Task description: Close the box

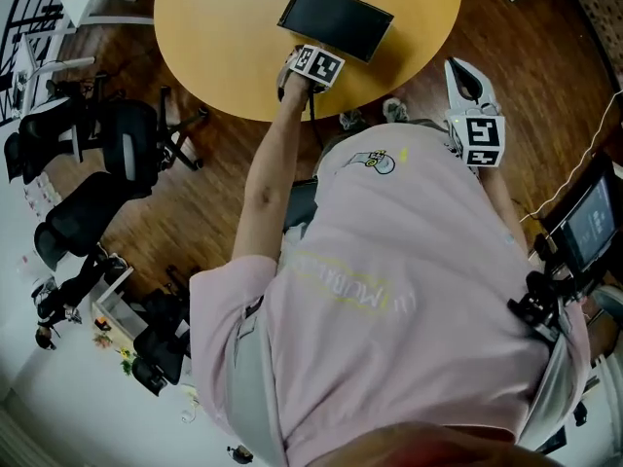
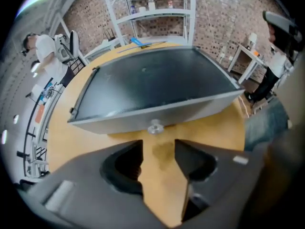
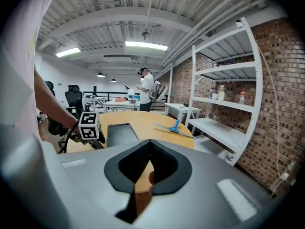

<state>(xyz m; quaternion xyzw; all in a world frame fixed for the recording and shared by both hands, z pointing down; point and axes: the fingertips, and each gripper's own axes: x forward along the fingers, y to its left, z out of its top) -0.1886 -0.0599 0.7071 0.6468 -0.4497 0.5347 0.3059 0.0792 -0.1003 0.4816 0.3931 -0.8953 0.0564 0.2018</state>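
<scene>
**Round yellow wooden table [image 1: 214, 27] with surroundings.** The flat black rectangular box [image 1: 336, 19] is set on the table near the edge closest to the person, its dark top lying flat. The left gripper [image 1: 313, 66] is held over the table just in front of the box. Its jaws are spread wide, and only bare tabletop is seen between them. The right gripper [image 1: 474, 105] is held off the table, beside the person's pink shirt [image 1: 409, 290], with its jaws brought together on nothing.

Black office chairs [image 1: 97, 163] are grouped on the wooden floor to one side of the table.

Only the left gripper [image 2: 158, 151] view shows the box's [image 2: 152, 80] grey front wall and a small silver knob [image 2: 155, 127] at its middle. Only the right gripper [image 3: 150, 147] view shows the box [image 3: 119, 133], a blue flat tool [image 3: 174, 128] farther along the table, white metal shelving [image 3: 228, 104] and a brick wall [image 3: 281, 104] together.

The shirt's print cannot be read. Each gripper cube bears black-and-white square markers only.
</scene>
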